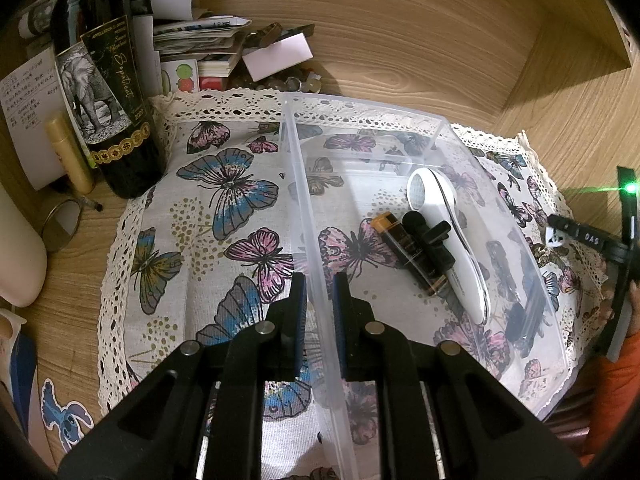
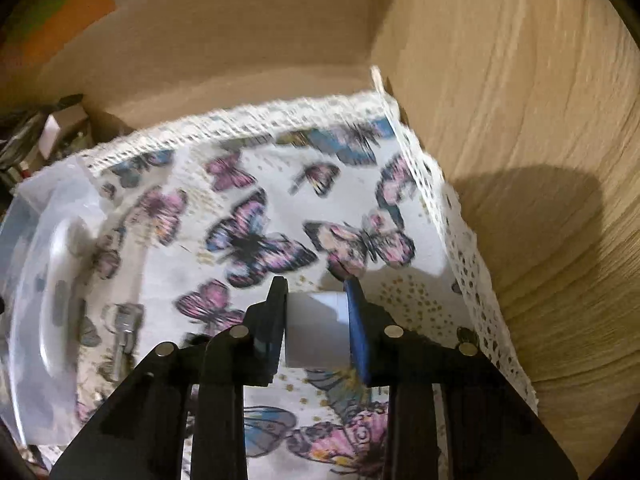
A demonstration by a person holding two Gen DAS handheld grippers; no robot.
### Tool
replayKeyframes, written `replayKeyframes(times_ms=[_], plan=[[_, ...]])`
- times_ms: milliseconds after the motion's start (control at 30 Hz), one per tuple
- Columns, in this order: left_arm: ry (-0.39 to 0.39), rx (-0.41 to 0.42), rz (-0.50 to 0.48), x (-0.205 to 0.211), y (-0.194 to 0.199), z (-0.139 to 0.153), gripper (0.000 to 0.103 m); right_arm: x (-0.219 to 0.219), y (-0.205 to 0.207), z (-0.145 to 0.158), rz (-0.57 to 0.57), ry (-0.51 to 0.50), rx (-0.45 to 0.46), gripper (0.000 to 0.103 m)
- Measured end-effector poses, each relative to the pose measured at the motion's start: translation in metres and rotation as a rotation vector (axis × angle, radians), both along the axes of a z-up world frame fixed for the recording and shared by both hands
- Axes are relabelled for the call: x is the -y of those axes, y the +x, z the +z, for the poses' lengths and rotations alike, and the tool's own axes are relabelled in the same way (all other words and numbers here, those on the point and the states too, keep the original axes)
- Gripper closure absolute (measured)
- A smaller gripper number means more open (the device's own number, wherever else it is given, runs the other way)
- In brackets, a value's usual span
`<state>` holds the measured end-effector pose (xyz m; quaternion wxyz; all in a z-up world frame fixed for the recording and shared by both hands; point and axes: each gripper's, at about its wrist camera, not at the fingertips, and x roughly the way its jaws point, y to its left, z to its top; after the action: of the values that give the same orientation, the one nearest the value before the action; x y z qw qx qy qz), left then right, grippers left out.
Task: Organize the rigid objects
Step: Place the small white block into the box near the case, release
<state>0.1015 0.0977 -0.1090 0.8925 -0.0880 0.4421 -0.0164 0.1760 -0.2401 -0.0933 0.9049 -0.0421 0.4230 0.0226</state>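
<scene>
1. Nearby, the left gripper (image 1: 320, 300) is clamped on the left wall of a clear plastic bin (image 1: 424, 118), one finger outside the wall and one inside, the wall pinched between the blue pads.
2. The bin stands on a butterfly-print cloth (image 1: 224, 200) with a white lace border, spread over a wooden desk (image 1: 400, 48).
3. Inside the bin lie three things close together: a white handheld device (image 1: 444, 220) with a round mesh head, lying lengthwise; a black clip-like gadget (image 1: 430, 240) touching its left side; and a dark cylinder with an orange end (image 1: 400, 244) just left of that.
4. Left of the cloth stands a dark wine bottle (image 1: 104, 92) with an elephant on its label, upright, with a gold tube (image 1: 70, 156) beside it and a small round mirror (image 1: 60, 224) lying on the desk nearer the camera.
5. Behind the cloth sits a loose stack of papers and cards (image 1: 200, 40).
6. At the right edge of the left view, part of the right gripper's black frame shows, with a green light.
7. The right gripper (image 2: 316, 320) grips a small white cylinder (image 2: 316, 328) crosswise, both pads pressing its ends, low over the cloth and to the right of the bin; this view is motion-blurred.
8. The bin's curved clear wall shows at the left of the right view, the white device dim behind it.
</scene>
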Motion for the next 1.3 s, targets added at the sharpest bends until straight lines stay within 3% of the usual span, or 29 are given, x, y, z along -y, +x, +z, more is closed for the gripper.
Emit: replayKeyframes(times_ms=[400,667,900,1300], plan=[[-0.003,-0.001,0.001,0.0,0.0,0.0,0.09,-0.067,-0.021,0.058,0.197,0.011,0.175,0.077],[-0.001,-0.001,0.001,0.0,0.0,0.0,0.09,-0.131,-0.036,0.076,0.384,0.03,0.221,0.077],[-0.005,0.001,0.002,-0.001,-0.001,-0.001,0.09,-0.181,-0.045,0.06,0.527,0.019,0.197,0.077],[-0.013,0.004,-0.004,-0.001,-0.001,-0.001,0.09,-0.215,-0.047,0.01,0.627,0.007,0.003,0.077]])
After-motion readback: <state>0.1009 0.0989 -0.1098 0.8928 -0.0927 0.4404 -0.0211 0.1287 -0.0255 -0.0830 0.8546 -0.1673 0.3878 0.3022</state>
